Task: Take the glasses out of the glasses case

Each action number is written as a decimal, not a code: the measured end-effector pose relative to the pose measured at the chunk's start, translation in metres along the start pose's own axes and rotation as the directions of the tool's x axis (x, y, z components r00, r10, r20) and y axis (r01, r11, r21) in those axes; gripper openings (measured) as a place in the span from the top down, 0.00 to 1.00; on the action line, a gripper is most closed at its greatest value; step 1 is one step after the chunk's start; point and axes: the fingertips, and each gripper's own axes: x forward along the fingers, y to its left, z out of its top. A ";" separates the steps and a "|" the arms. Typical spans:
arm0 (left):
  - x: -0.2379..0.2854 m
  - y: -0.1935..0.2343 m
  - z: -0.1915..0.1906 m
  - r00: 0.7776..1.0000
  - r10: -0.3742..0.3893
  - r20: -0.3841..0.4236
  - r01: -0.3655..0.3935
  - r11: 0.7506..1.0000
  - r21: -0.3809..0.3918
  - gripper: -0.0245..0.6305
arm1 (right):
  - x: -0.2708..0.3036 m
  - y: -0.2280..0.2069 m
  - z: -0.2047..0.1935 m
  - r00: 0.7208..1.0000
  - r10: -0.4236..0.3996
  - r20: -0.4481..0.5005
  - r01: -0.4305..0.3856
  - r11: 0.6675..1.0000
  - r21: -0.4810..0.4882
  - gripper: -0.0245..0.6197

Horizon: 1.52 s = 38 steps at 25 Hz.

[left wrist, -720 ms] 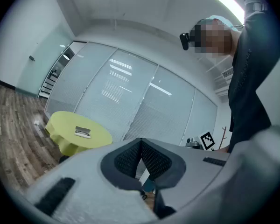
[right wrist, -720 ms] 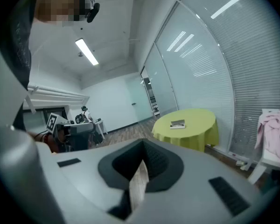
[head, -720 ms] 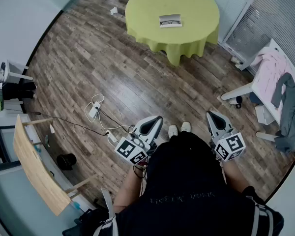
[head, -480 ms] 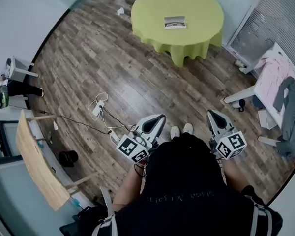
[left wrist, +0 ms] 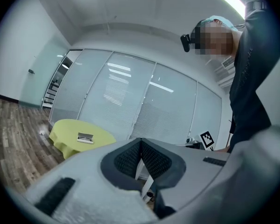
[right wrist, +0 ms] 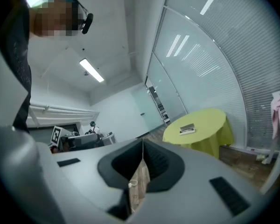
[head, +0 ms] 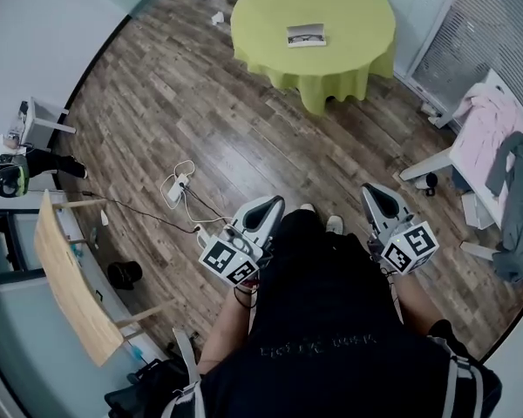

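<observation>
As my leg swings forward over one shoe, where both shoes showed a moment ago, I judge I am walking toward the round green table [head: 270, 55], and the task proper has not begun. The left gripper [head: 275, 204] and right gripper [head: 370, 193] sit at my waist as they did before, both with jaws pressed together at the tips and nothing between them; each gripper view confirms this. The glasses case [head: 305, 35] lies near the middle of that table, well apart from both grippers, across a stretch of wood floor with a white cable [head: 179, 186] lying on it.

Much is hard to read from here. The case is too small in every view; it may be lying open with dark frames inside, but I cannot be sure, so I cannot say how the glasses sit. My torso hides the floor directly beneath me and the grippers' handles. At the right edge, clothes [head: 506, 159] draped on a white table are cut off by the frame.
</observation>
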 end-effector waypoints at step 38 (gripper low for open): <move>0.136 0.217 0.060 0.992 -0.127 -0.005 0.126 0.990 -0.066 0.94 | 0.206 -0.084 0.066 0.992 -0.084 -0.098 0.077 0.994 -0.074 0.92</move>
